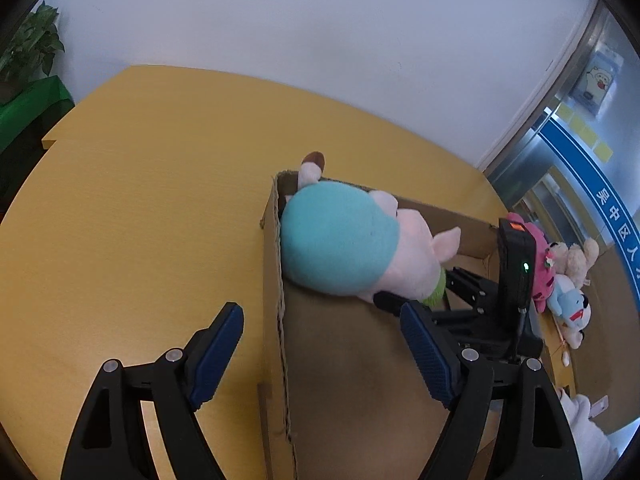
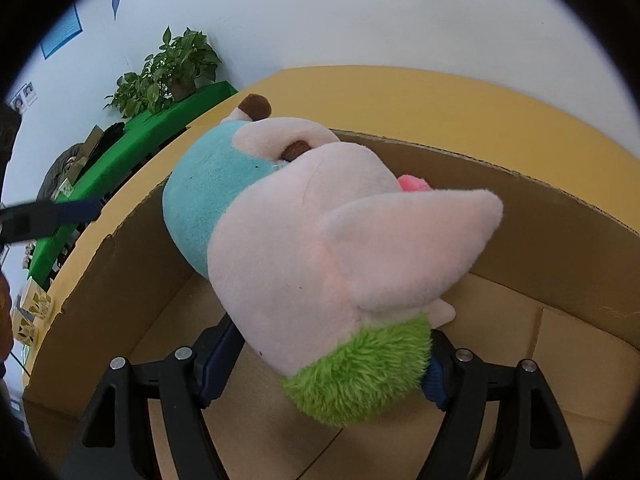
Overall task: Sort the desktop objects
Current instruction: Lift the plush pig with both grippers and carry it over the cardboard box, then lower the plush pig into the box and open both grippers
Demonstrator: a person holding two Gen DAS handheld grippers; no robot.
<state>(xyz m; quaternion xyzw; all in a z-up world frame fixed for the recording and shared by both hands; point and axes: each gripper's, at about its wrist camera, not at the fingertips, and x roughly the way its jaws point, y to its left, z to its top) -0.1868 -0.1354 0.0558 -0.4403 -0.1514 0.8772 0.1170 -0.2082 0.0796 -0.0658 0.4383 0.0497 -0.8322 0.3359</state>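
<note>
A plush toy (image 1: 352, 240) with a teal body, pale pink head and green tuft hangs over an open cardboard box (image 1: 276, 264). It fills the right wrist view (image 2: 304, 248). My right gripper (image 2: 332, 360) is shut on the plush toy's green tuft and holds it inside the box (image 2: 120, 264), above the box floor. The right gripper also shows in the left wrist view (image 1: 472, 292). My left gripper (image 1: 320, 352) is open and empty, its fingers straddling the box's left wall.
The box stands on a yellow table (image 1: 140, 200). Several other plush toys (image 1: 568, 280) lie on the table right of the box. A potted plant (image 2: 168, 72) on a green-covered stand is beyond the table's left edge. A white wall is behind.
</note>
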